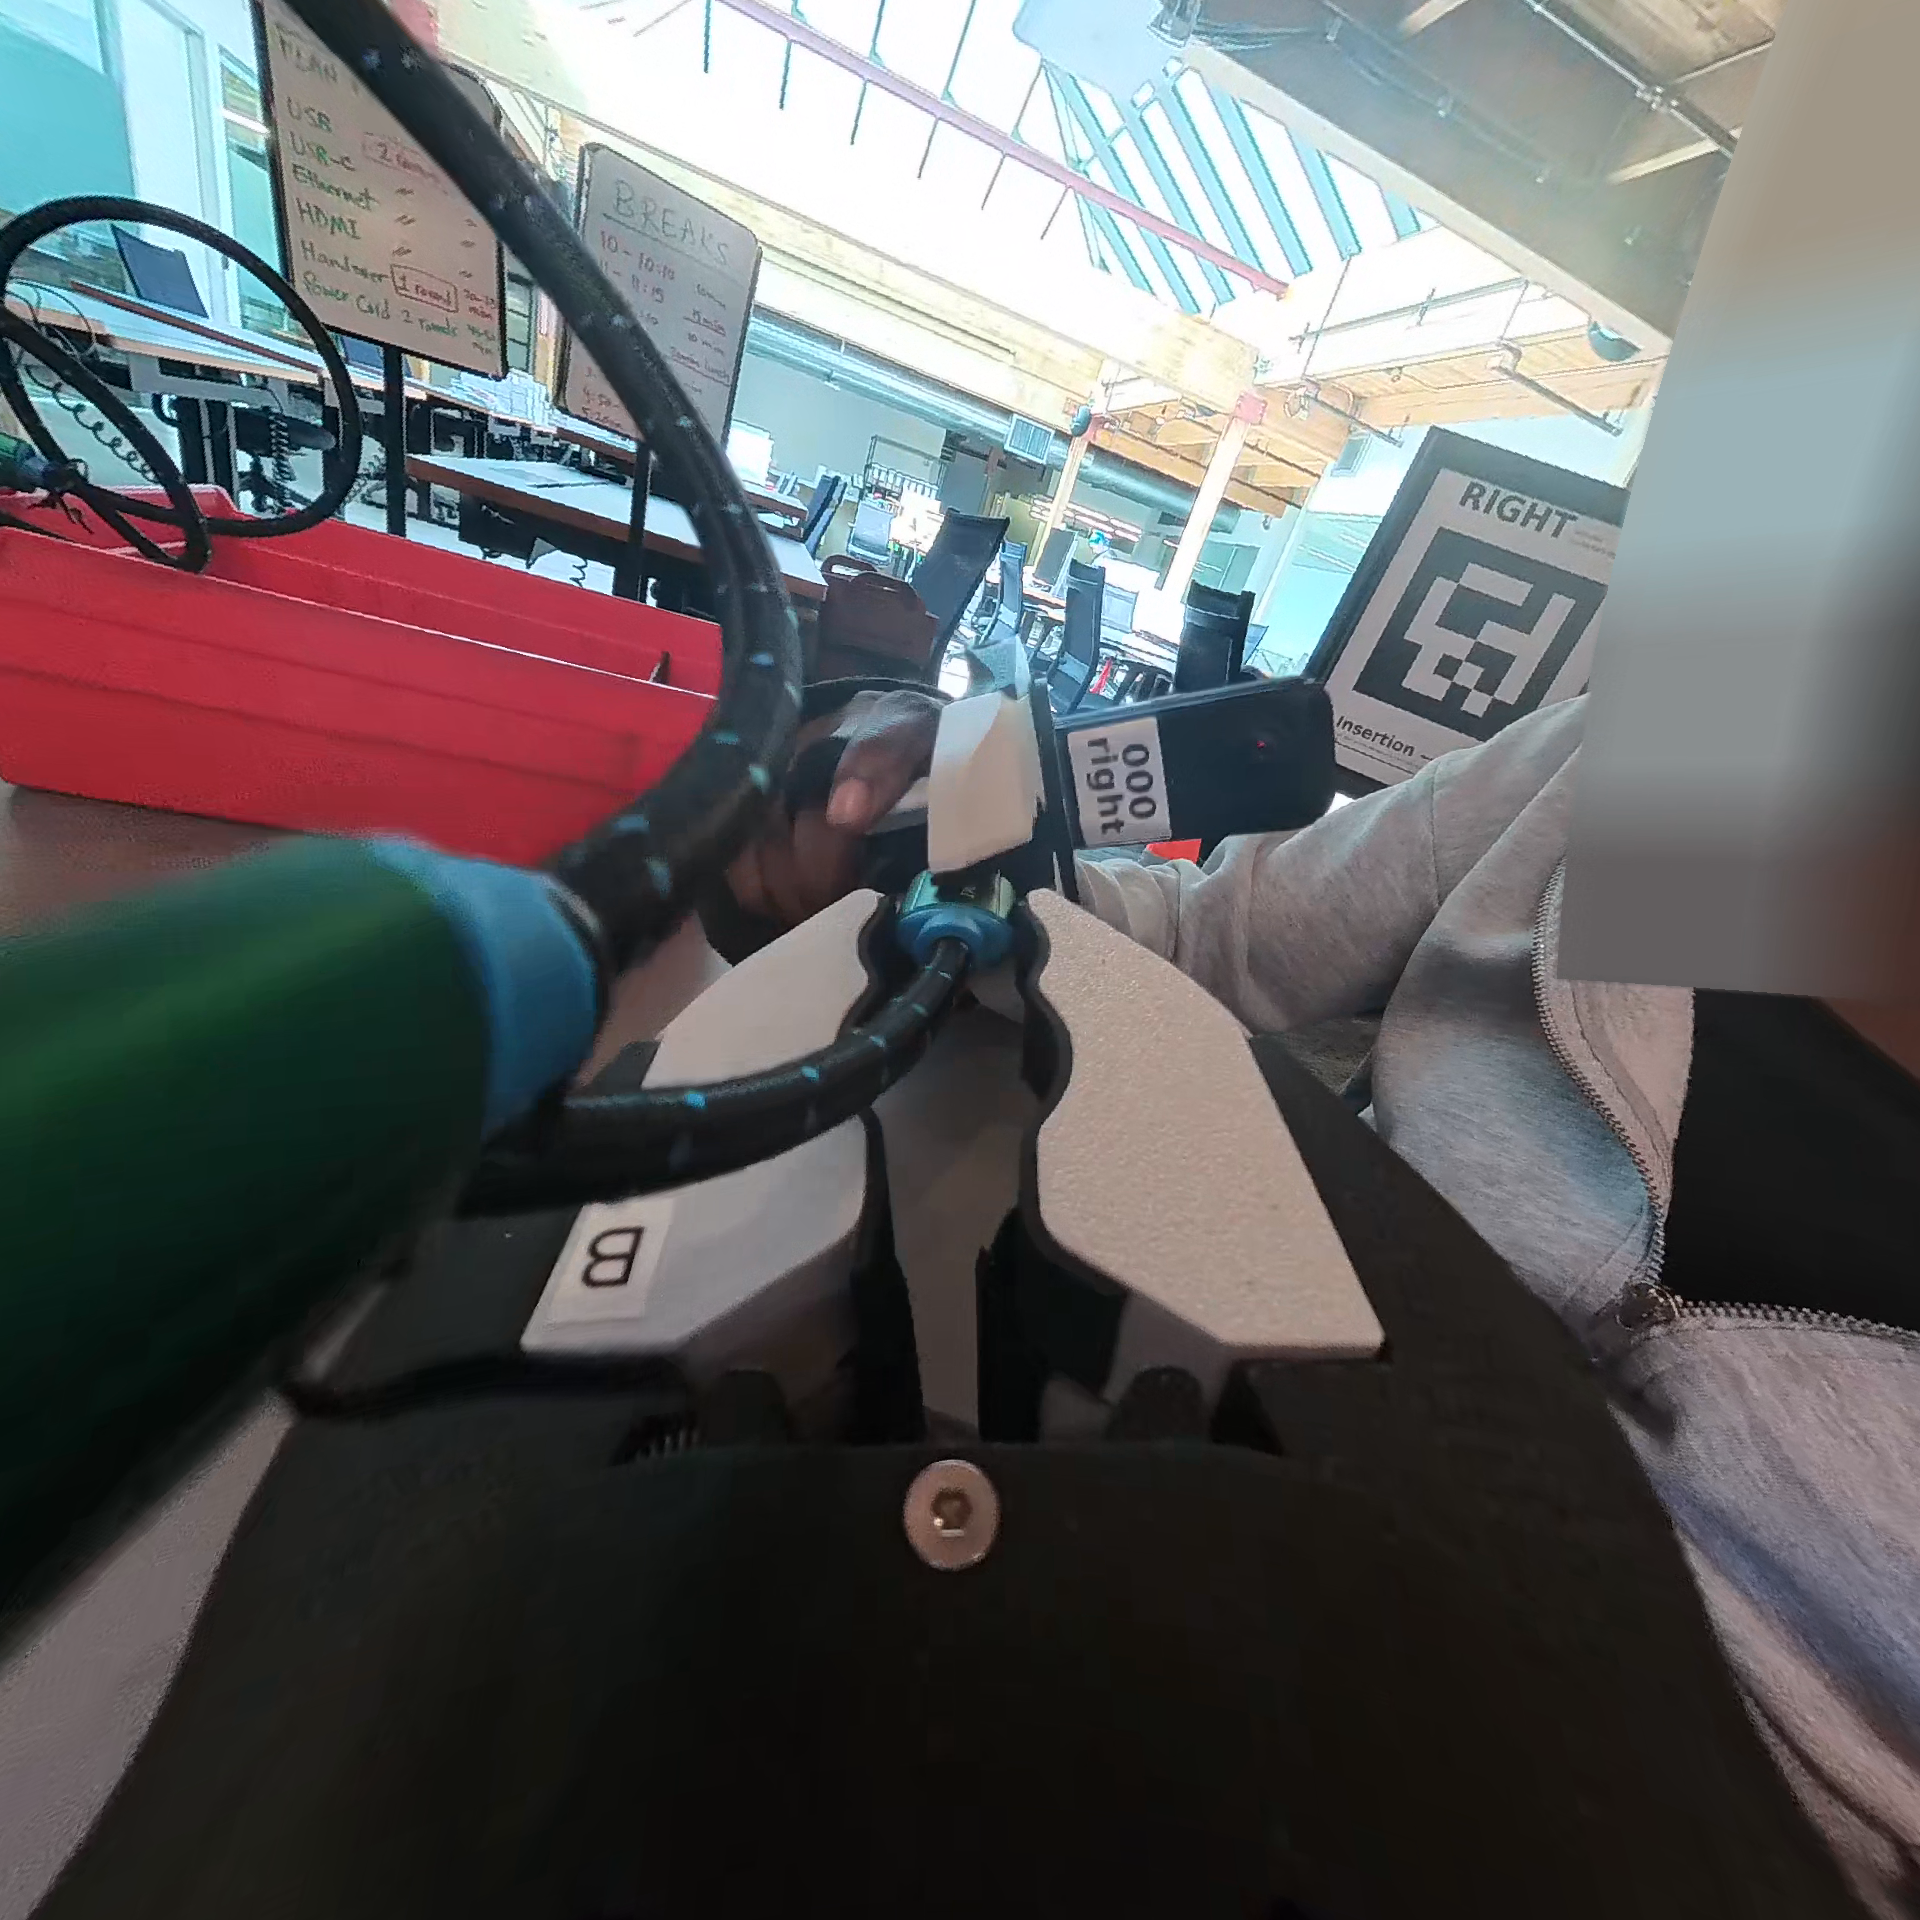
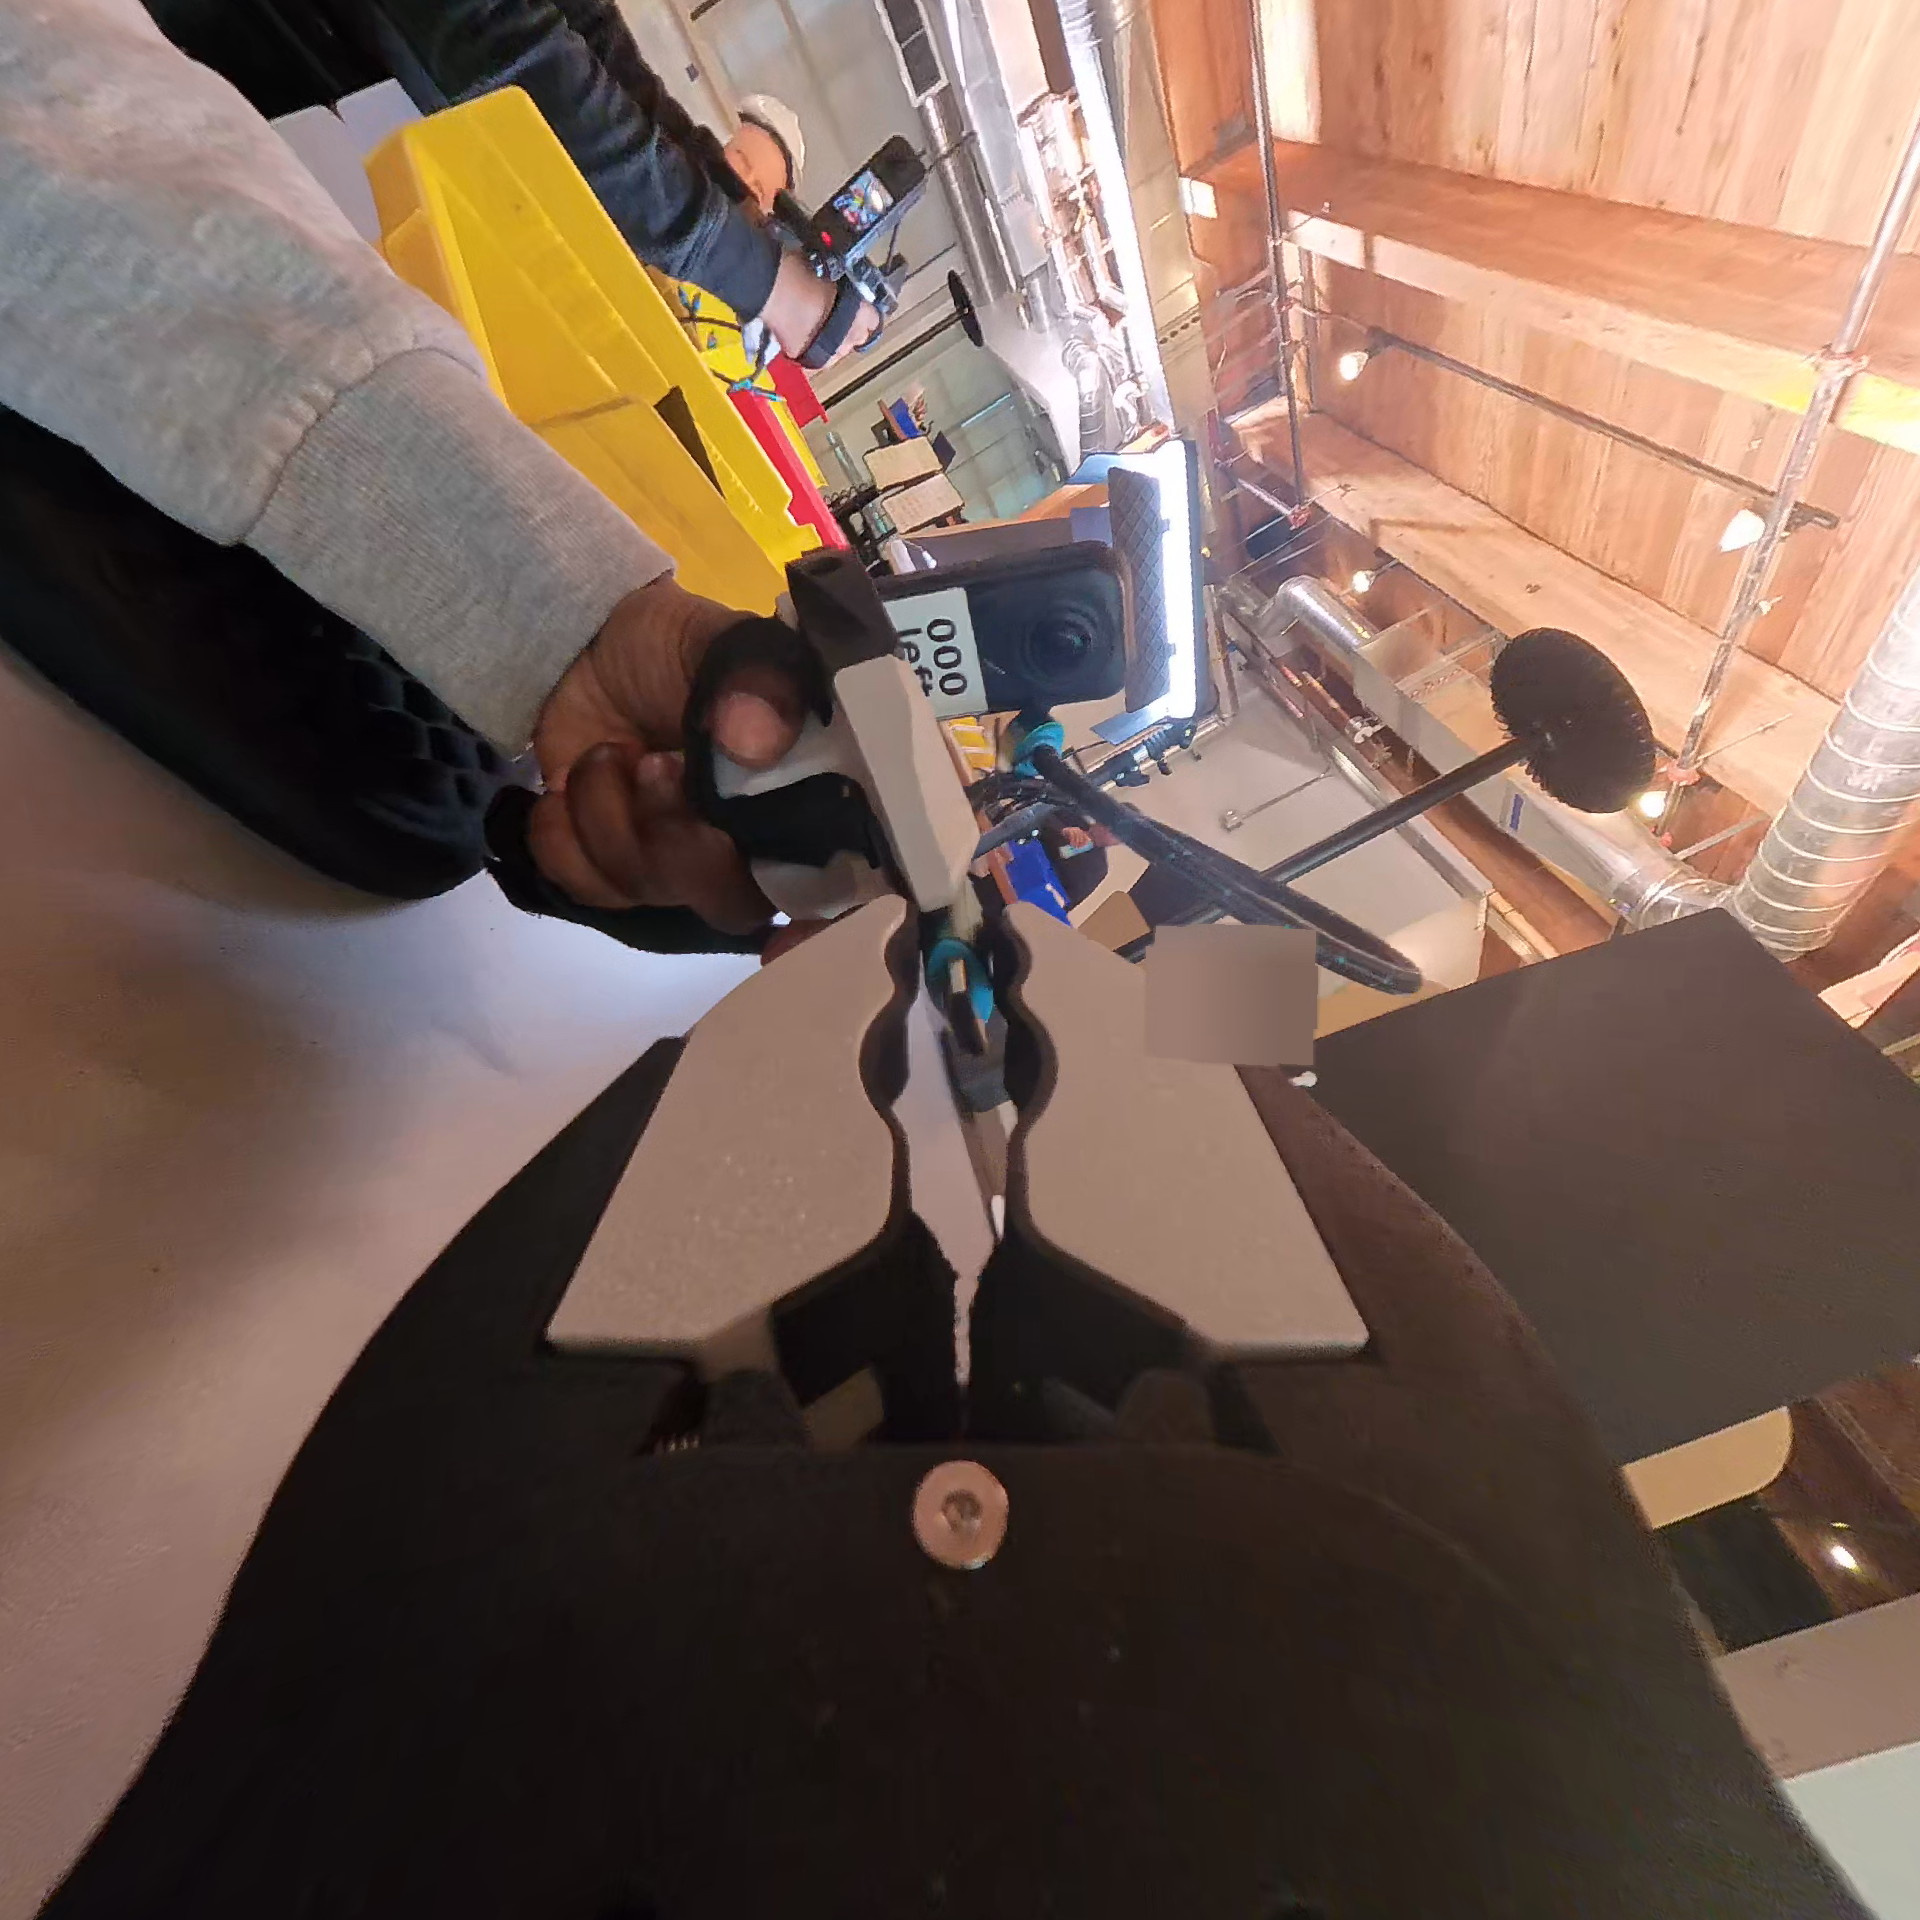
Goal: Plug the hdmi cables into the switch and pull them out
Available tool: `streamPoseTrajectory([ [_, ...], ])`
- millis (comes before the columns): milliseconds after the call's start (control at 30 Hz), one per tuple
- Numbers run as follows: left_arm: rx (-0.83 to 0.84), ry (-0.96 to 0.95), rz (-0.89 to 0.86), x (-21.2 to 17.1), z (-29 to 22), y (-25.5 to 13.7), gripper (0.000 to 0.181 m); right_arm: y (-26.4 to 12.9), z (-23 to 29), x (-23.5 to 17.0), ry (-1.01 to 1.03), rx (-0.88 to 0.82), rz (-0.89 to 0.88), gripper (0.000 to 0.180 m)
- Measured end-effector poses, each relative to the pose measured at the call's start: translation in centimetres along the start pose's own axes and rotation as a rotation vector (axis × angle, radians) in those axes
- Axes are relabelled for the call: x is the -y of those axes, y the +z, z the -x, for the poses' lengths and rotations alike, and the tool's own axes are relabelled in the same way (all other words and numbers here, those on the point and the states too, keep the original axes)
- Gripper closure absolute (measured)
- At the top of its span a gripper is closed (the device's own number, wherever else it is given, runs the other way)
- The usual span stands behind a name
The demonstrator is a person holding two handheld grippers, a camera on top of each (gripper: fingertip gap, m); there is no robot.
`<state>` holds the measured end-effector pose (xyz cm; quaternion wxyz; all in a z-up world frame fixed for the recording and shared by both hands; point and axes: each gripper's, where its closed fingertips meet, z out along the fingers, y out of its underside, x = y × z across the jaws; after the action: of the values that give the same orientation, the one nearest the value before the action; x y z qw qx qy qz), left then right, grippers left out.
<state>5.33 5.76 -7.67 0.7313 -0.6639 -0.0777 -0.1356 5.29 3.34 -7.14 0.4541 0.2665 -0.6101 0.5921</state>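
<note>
My left gripper [image 1: 951,920] is shut on the blue HDMI plug [image 1: 940,932] of a black braided cable [image 1: 727,582] that loops up and to the left. The cable's other green and blue plug [image 1: 260,1143] hangs blurred close to the lens. My right gripper [image 2: 956,935] meets the left one tip to tip. It is shut on a small black piece [image 2: 982,1075], apparently the switch, with the blue plug [image 2: 948,961] at its far end. The right gripper's white fingers [image 1: 977,779] show just beyond the plug. How deep the plug sits is hidden.
A red bin [image 1: 312,665] stands at the left on the table, a yellow bin [image 2: 582,343] behind the left hand. Two written boards [image 1: 384,208], a marker card [image 1: 1475,613] and a black panel [image 2: 1662,1143] stand around. Another person holds a camera [image 2: 852,239] farther off.
</note>
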Motion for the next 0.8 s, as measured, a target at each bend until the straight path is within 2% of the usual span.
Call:
streamPoseTrajectory([
  [67, -0.008, -0.002, 0.002, 0.0, -0.1, 0.0, 0.161, 0.0, 0.0, 0.1, -0.025, -0.017, -0.008, 0.162],
  [167, -0.003, 0.003, 0.027, -0.4, -0.1, 0.1, 0.160, 0.0, 0.3, -0.3, -0.041, 0.011, 0.023, 0.167],
  [600, 0.005, -0.013, 0.003, -0.1, 0.1, 0.2, 0.159, 0.0, 0.2, -0.4, 0.013, 0.032, 0.046, 0.168],
  [800, 0.057, 0.075, -0.018, 0.3, 0.4, 0.2, 0.145, -0.2, -0.7, -0.4, 0.151, 0.021, 0.021, 0.169],
])
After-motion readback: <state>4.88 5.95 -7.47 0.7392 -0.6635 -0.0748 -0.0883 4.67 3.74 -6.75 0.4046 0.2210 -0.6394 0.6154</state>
